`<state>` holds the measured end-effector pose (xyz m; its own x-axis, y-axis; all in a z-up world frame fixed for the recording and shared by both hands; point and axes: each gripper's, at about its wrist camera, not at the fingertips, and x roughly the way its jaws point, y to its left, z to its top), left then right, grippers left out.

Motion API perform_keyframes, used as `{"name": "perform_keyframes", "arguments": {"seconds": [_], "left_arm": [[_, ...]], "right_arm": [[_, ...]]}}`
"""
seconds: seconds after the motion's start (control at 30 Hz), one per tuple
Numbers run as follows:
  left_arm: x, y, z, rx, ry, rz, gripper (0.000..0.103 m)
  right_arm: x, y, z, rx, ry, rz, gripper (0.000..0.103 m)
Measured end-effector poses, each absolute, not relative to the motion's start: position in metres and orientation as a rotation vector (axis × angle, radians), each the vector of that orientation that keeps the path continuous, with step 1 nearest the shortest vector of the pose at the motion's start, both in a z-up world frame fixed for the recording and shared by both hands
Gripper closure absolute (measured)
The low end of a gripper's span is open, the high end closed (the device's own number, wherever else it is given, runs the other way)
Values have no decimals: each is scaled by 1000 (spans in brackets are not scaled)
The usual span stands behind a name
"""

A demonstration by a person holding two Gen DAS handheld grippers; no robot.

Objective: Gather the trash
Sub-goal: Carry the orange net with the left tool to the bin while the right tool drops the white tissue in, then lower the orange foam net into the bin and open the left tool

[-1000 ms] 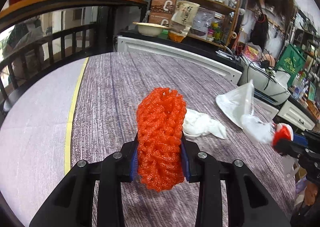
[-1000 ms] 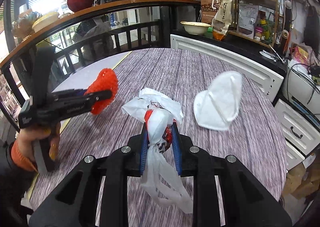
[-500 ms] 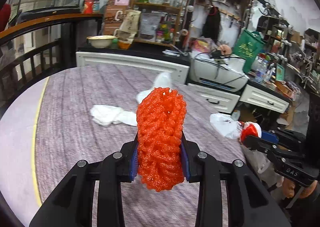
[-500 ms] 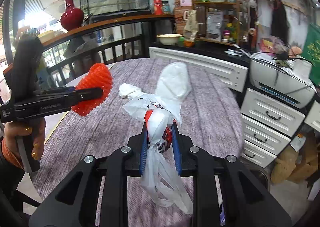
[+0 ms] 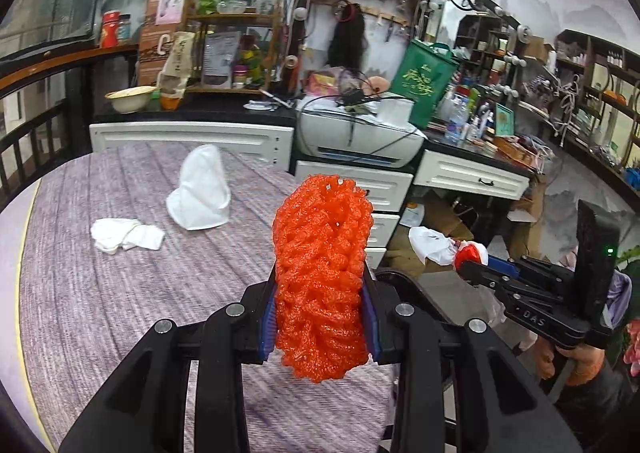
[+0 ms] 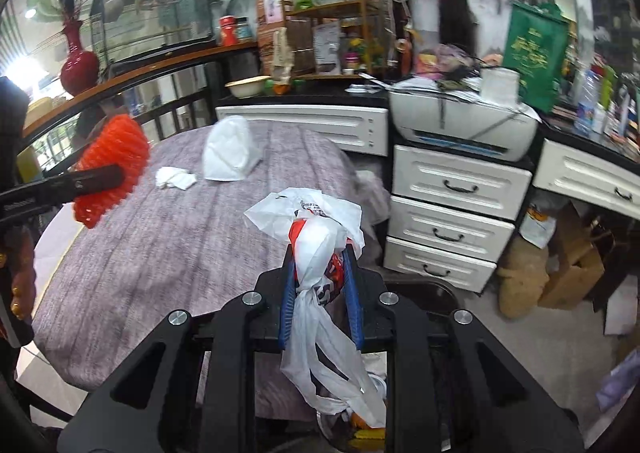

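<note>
My left gripper (image 5: 320,317) is shut on an orange foam fruit net (image 5: 322,273), held upright above the near right part of the round table (image 5: 120,293). The same orange foam net (image 6: 112,169) shows at the left of the right wrist view. My right gripper (image 6: 320,285) is shut on a knotted white and red plastic bag (image 6: 316,245), carried past the table's right edge; the plastic bag (image 5: 440,247) appears at the right of the left wrist view. A white face mask (image 5: 202,189) and a crumpled white tissue (image 5: 126,235) lie on the table.
A bin with trash in it (image 6: 360,425) shows just below my right gripper. White drawers (image 6: 452,213) with a printer (image 6: 460,121) on top stand beyond the table. Cardboard boxes (image 6: 572,265) sit on the floor to the right. A railing (image 5: 24,145) runs along the far left.
Both grippers have swung to the right with their loads, from over the table's middle to its right edge. The mask and tissue now lie off to the left. Drawers, printer and bin came into view.
</note>
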<state>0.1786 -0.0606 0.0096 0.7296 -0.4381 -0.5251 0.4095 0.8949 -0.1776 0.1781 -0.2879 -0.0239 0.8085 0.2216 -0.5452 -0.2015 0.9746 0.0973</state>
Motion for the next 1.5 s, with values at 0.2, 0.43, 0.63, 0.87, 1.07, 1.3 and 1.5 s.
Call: {"name": "perform_keyframes", "arguments": {"seconds": [0.2,0.43,0.63,0.87,1.07,1.3,1.5], "left_arm": [[176,-92,9,-52,606,-529,69],[175,-135,0,-23,637,-597,69],[174,-170,-9,19,667,-650,69],[179,-202,-28,56,733,-700,69],[181,-223,-47,108,776,-723,69],[184,-241,-67,151,819,-735,69],[192,-261,-87,211,868,-748,69]], "right_arm": [[171,-328,-48,76,627,122,80],[178,-351,-98,60,731,-2,80],[188,-369,-147,78,831,-79,80],[183,-390,-179,177,898,-137,39],[169,-410,-172,255,884,-169,39],[154,-428,-137,293,782,-222,32],[138,-443,-108,321,697,-252,31]]}}
